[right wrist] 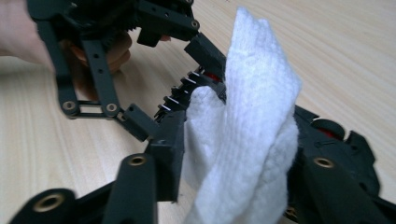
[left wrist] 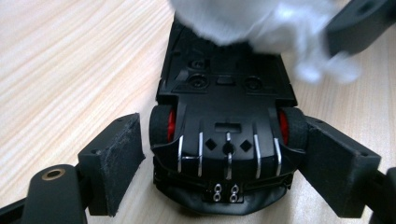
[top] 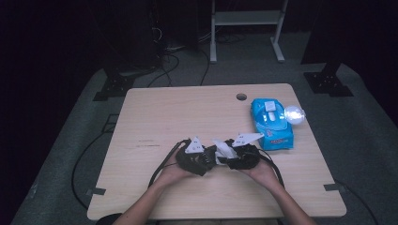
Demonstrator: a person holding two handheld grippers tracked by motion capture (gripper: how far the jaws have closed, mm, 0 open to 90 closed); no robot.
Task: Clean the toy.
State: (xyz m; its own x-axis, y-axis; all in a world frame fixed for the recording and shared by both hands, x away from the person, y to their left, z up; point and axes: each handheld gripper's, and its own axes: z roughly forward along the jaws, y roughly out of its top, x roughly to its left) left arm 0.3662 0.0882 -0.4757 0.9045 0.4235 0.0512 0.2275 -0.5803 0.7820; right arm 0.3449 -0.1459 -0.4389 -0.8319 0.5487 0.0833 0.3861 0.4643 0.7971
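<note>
A black toy car [left wrist: 224, 93] with red wheel hubs lies upside down on the wooden table [top: 164, 117]. My left gripper [left wrist: 224, 135] stands open around its end: one pad touches a wheel, the other is a thin gap away. My right gripper [right wrist: 243, 154] is shut on a folded white wipe [right wrist: 252, 116], which rests on the car's [right wrist: 345, 144] far end. In the high view the left gripper [top: 209, 157] and right gripper [top: 231, 158] meet near the table's front middle, with the wipe [top: 224, 149] between them. The car's top side is hidden.
A blue pack of wipes [top: 272, 124] lies at the table's right, with a bright white round thing [top: 294, 114] beside it. A cable hole [top: 241, 97] sits near the far edge. Cables trail off both grippers toward the front edge.
</note>
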